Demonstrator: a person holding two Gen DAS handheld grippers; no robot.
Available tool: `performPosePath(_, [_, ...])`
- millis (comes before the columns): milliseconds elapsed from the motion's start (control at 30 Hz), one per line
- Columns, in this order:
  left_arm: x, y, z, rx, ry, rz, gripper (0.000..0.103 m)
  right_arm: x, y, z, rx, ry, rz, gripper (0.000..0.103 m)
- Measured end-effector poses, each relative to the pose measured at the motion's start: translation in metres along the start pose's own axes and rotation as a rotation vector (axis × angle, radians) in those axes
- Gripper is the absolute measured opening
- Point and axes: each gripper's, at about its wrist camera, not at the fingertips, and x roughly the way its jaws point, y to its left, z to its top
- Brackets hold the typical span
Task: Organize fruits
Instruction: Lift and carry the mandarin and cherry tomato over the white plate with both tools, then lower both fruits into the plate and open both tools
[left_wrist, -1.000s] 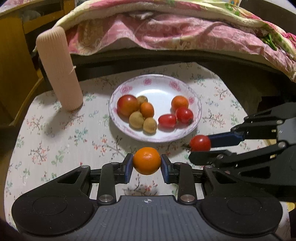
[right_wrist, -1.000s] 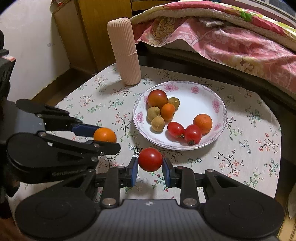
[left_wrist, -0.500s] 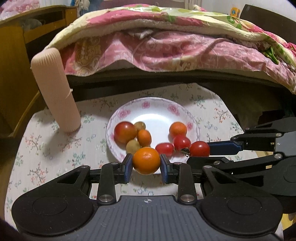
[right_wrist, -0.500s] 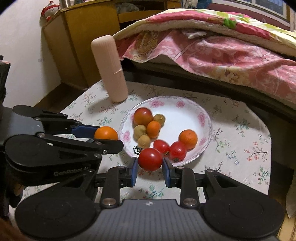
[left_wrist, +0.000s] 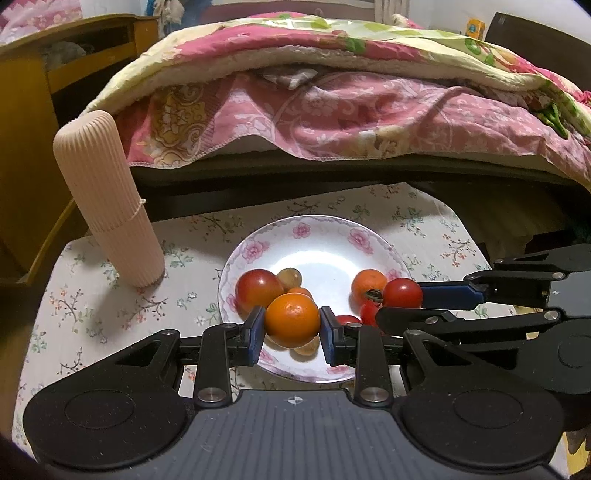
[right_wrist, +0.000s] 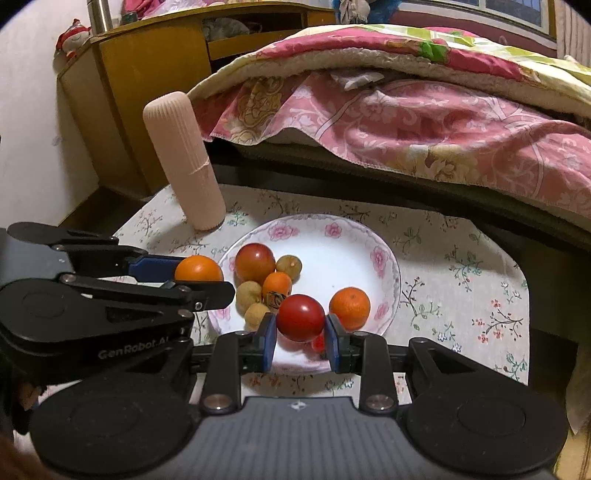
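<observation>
A white floral plate (left_wrist: 325, 240) (right_wrist: 332, 236) on the flowered tablecloth holds several fruits: a large red tomato (left_wrist: 258, 286) (right_wrist: 255, 260), small oranges, brownish longans and red cherry tomatoes. My left gripper (left_wrist: 292, 325) is shut on an orange (left_wrist: 292, 320) above the plate's near left rim; the same orange (right_wrist: 198, 268) shows in the right wrist view. My right gripper (right_wrist: 301, 325) is shut on a red tomato (right_wrist: 300, 317) over the plate's near part, and that tomato (left_wrist: 402, 293) appears at the right of the left wrist view.
A tall ribbed pink cylinder (left_wrist: 107, 199) (right_wrist: 183, 162) stands left of the plate. Behind the small table a bed with a pink floral quilt (left_wrist: 332, 110) overhangs. A wooden cabinet (right_wrist: 147, 81) is at the far left. The tablecloth (right_wrist: 461, 266) extends right of the plate.
Both grippers have moved forward with their fruits, from over the cloth in front of the plate to above the plate's near edge. Their grips are unchanged.
</observation>
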Motion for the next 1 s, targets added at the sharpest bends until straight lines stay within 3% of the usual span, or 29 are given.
performPosePath(1000, [0.040, 0.005, 0.005, -0.032, 0.048, 0.021, 0.037, 0.035, -0.008, 0.009, -0.023, 0.002, -0.081, 0.031])
